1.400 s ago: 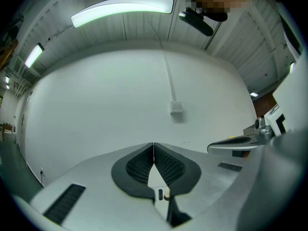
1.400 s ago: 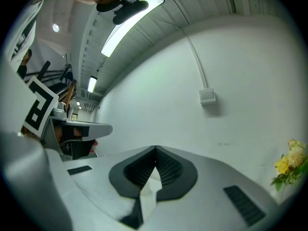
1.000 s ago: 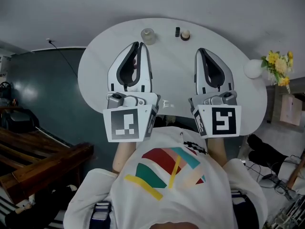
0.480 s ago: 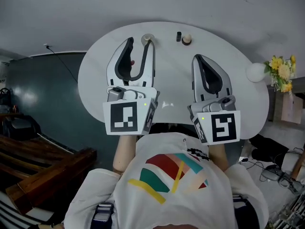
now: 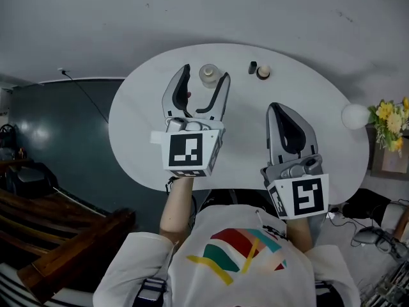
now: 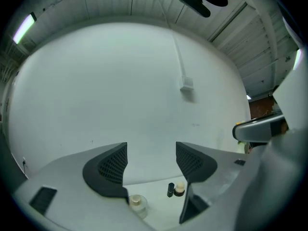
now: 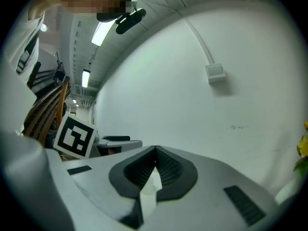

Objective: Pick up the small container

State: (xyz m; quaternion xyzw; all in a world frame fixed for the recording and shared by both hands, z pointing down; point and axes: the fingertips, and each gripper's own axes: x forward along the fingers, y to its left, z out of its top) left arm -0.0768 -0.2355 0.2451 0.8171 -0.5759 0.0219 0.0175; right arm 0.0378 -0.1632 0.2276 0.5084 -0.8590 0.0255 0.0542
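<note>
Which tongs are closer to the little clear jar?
Left. The left tongs, jaws just opening, have the jar at their tips, ungripped; the right tongs, shut, are farther back and rightward.

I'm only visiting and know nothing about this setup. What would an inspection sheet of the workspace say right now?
Surface: white rounded table, mostly bare.
Job's things: small clear container, upright near the far edge.
Clutter: small black piece with a round beige-topped piece beside it.
Grippers: left gripper has its jaws apart and they have just been opening; the container is near their tips, not gripped. Right gripper has its jaws together and is empty.
Cables: thin dark cable over the floor left of the table.
Surroundings: yellow flowers, white globe, wooden planks.
</note>
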